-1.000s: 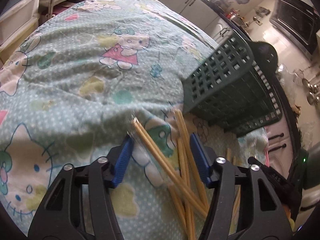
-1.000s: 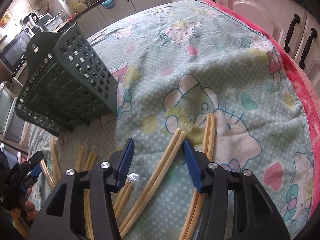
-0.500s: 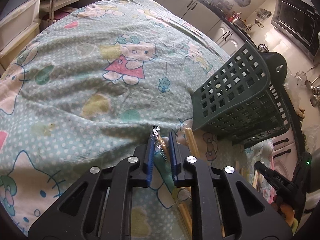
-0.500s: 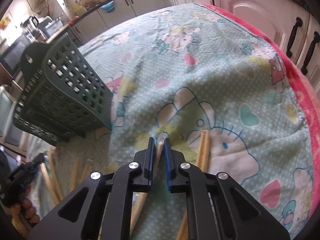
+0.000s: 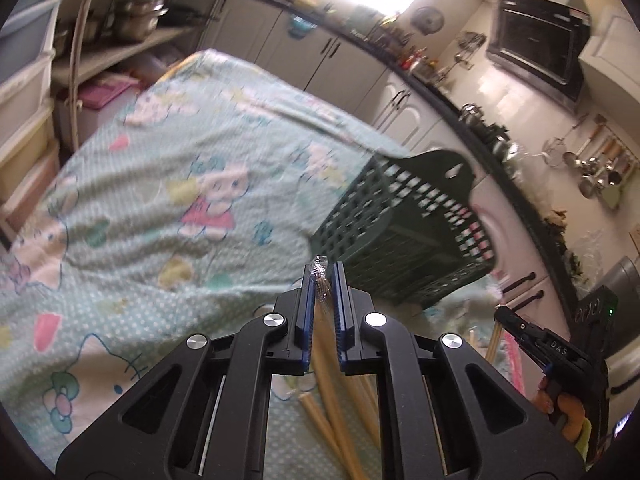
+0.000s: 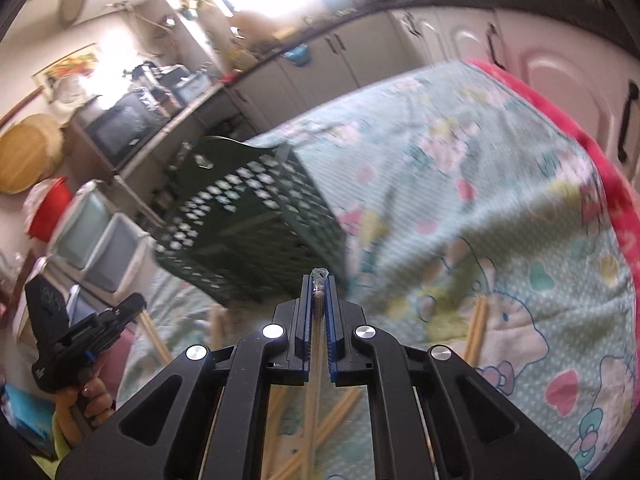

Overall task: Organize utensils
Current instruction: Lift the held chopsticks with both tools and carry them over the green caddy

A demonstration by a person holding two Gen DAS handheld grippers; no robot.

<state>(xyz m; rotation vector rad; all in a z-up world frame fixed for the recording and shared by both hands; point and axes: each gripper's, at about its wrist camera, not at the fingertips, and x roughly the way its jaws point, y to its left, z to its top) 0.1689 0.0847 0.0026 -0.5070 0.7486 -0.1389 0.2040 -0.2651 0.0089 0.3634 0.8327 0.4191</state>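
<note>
Both chopstick pairs are off the tabletop now. Left gripper (image 5: 324, 280) has its fingers clamped on a wrapped pair (image 5: 320, 280); right gripper (image 6: 319, 284) is closed on another pair (image 6: 319, 280). A second ago both were open. Each is raised toward the green basket (image 5: 404, 232), just ahead. More chopsticks (image 5: 340, 408) lie loose below; nothing blocks the path.
</note>
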